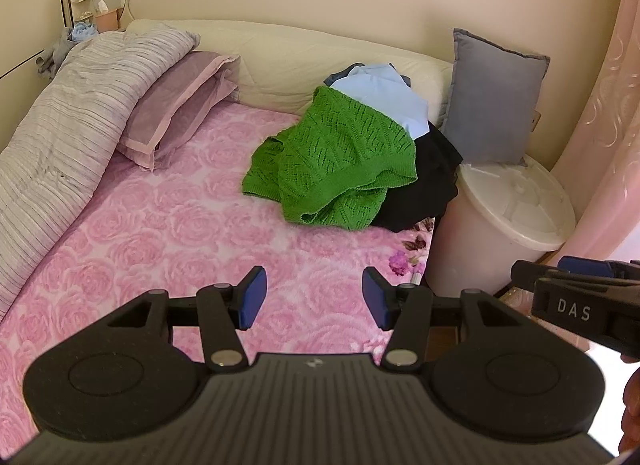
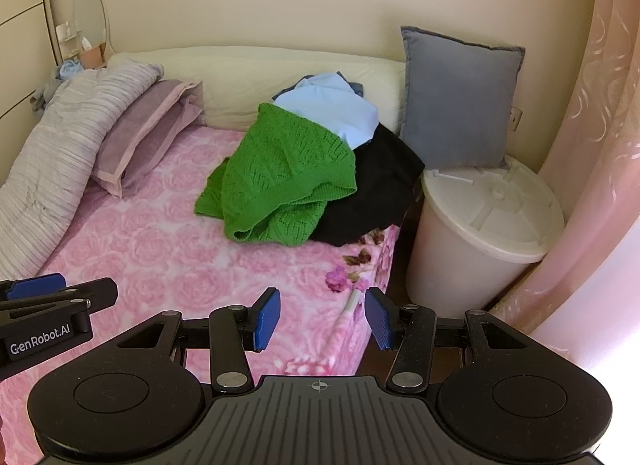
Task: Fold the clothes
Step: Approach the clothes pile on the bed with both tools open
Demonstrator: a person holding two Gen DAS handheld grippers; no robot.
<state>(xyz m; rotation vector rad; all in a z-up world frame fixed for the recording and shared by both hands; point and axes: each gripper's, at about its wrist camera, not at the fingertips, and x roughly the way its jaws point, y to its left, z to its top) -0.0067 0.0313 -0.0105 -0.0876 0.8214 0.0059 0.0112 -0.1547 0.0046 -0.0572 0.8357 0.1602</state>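
Note:
A pile of clothes lies at the bed's far right corner: a green knit sweater (image 1: 336,169) on top in front, a light blue garment (image 1: 384,97) behind it and a black garment (image 1: 424,185) to its right. The pile also shows in the right wrist view, with the green sweater (image 2: 280,177), the blue garment (image 2: 332,109) and the black garment (image 2: 376,193). My left gripper (image 1: 314,297) is open and empty above the pink bedspread, well short of the pile. My right gripper (image 2: 323,319) is open and empty near the bed's right edge.
The bed has a pink rose bedspread (image 1: 160,233). A striped grey quilt (image 1: 68,117) and a purple pillow (image 1: 176,101) lie at the left. A white lidded bin (image 2: 484,233) stands right of the bed with a grey cushion (image 2: 456,105) on it. A pink curtain (image 2: 592,145) hangs at the right.

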